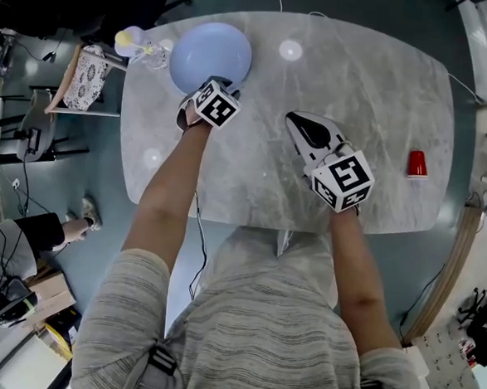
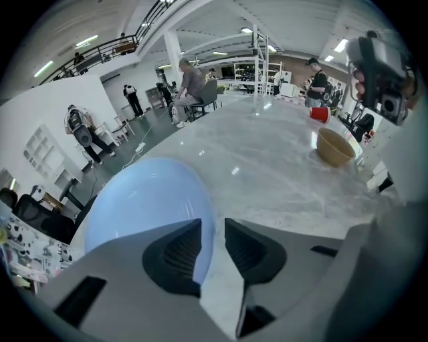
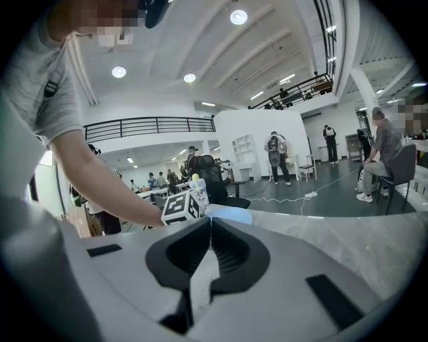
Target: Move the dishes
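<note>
A light blue plate (image 1: 210,54) lies at the far left of the grey marble table (image 1: 359,81). My left gripper (image 1: 216,98) points steeply down at the plate's near rim. In the left gripper view the plate (image 2: 144,207) fills the lower left. Its rim runs through the narrow gap of the left gripper (image 2: 212,244), one jaw over the plate and one over the table, and the pads do not press on it. My right gripper (image 1: 293,119) hovers shut and empty over the table's middle. In its own view the right gripper (image 3: 208,230) looks towards the plate (image 3: 231,214).
A red cup (image 1: 417,163) stands near the table's right edge. The left gripper view shows a brown bowl (image 2: 334,147) on the table before the red cup (image 2: 319,113). A small bottle (image 1: 136,43) sits at the far left corner. Chairs and people stand around the table.
</note>
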The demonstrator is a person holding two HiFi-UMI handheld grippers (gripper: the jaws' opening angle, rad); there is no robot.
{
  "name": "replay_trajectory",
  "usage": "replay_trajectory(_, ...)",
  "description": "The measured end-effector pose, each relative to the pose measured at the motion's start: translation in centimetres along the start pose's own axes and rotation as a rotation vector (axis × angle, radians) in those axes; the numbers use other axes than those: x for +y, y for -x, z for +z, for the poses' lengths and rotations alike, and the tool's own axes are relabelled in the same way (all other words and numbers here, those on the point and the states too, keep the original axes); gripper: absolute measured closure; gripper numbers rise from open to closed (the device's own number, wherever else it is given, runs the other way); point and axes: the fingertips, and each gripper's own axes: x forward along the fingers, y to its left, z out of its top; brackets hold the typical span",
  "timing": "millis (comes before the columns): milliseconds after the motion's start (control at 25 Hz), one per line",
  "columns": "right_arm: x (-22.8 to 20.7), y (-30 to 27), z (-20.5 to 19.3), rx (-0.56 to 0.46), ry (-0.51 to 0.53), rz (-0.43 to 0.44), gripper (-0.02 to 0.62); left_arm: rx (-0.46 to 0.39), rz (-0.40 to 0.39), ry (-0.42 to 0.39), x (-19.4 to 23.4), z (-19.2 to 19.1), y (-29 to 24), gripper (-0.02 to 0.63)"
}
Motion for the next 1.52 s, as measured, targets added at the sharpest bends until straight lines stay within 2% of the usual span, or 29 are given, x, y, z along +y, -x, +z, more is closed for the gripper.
replay_trajectory(80, -0.3, 0.4, -0.1, 0.004, -0.002, -0.005, 0.575, 0.019, -0.010, 0.008, -0.3, 0.0, -0.3, 0.494)
replay_trajectory(200, -0.7, 0.8, -0.2, 0.008, -0.010, -0.017, 0.575, 0.045, -0.007, 0.028, -0.2, -0.4, -0.5, 0.559)
replay_trajectory(400, -1.8, 1.7, -0.7, 0.022, -0.019, -0.043, 0.575, 0.053, -0.052, 0.068, -0.6, -0.4, -0.2, 0.562)
replay_trajectory(760, -2.9, 5.1, -2.4, 0.043, -0.046, -0.090, 0.575, 0.037, -0.150, 0.030, -9.3, 0.8, 0.8, 0.561)
replay_trajectory(960, -2.9, 7.8, -3.4, 0.050, -0.061, -0.116, 0.575, 0.052, -0.186, -0.034, -15.7, 1.1, 1.8, 0.560)
replay_trajectory(1320, -2.7, 10.7, -4.5, 0.048, -0.072, -0.141, 0.575, 0.062, -0.234, -0.041, -23.2, 0.7, 2.7, 0.560)
replay_trajectory(1520, -2.8, 12.1, -4.8, 0.042, -0.081, -0.150, 0.575, 0.087, -0.235, -0.040, -26.2, 0.1, 3.1, 0.560)
